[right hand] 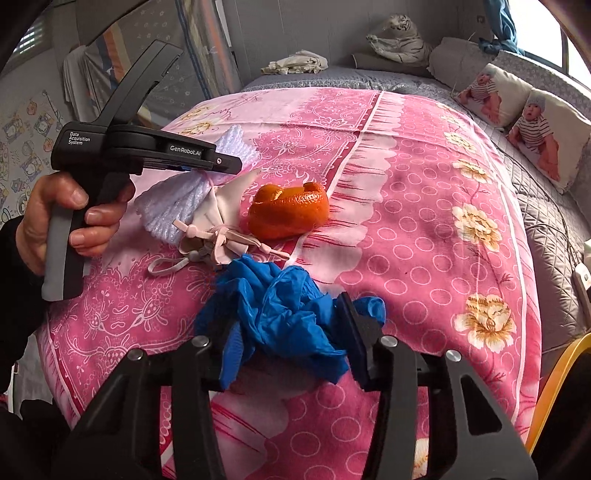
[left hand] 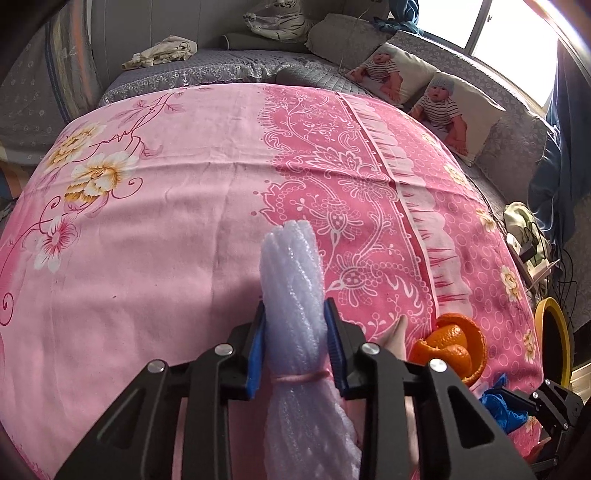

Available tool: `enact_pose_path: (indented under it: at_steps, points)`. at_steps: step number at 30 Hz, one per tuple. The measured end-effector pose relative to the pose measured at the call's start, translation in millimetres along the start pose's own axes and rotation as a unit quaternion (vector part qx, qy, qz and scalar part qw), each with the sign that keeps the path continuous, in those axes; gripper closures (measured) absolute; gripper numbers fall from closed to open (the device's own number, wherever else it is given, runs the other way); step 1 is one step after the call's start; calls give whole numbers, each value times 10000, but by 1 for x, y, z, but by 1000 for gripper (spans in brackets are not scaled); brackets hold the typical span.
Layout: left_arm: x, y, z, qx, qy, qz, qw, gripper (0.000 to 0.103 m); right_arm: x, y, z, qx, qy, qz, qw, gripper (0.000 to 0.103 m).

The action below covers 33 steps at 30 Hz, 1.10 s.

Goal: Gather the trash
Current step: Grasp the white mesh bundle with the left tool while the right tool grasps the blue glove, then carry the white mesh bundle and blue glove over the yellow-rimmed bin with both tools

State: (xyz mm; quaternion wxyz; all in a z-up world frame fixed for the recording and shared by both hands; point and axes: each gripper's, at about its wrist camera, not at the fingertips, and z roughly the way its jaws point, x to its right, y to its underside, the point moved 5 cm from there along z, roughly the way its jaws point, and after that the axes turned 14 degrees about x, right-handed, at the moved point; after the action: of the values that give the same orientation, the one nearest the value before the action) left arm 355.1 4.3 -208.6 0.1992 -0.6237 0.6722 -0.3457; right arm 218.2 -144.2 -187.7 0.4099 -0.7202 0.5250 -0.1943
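Clamped between the blue pads of the left gripper is a white foam net sleeve, tied round its middle with a pink band; the sleeve is squeezed from both sides and juts forward over the pink floral bedspread; in the right wrist view the same sleeve is seen fanned out beneath the left gripper, which is held by a left hand wrapped round its grey handle. Crumpled blue plastic gloves are bracketed by the fingers of the right gripper; the jaws are set against the bundle on either side, though it cannot be told whether they press it firmly; the gloves rest on the bedspread. Orange peel is seen just beyond the gloves, lying on the bedspread beside a pale pink wrapper and a small pink plastic piece. At the right edge of the left wrist view a yellow-rimmed bin is seen beside the bed, near the peel and the gloves. Two baby-print pillows and a plush white tiger are ranged along the grey sofa at the far side.
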Motion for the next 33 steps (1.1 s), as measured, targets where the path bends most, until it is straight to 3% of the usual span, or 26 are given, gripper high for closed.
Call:
enact_pose_path:
  at_steps: [7,14,23,33]
  points:
    - [-5,-3,-21,221,-38,-92,9997,75,9,-1,-8,98,55,311,9995,72]
    - [-14,0,-66,651,-99,-163,9977,75,15,-11,-38,518,-48,689,9963,72]
    - [-22,35,-125,970,-64,-506,9940,75,18,-7,-62,629,-363,1148,9907,72]
    - [4,53,-153,1152,36,-356,9927,76,25,-6,-85,822,-152,1227,9889,72]
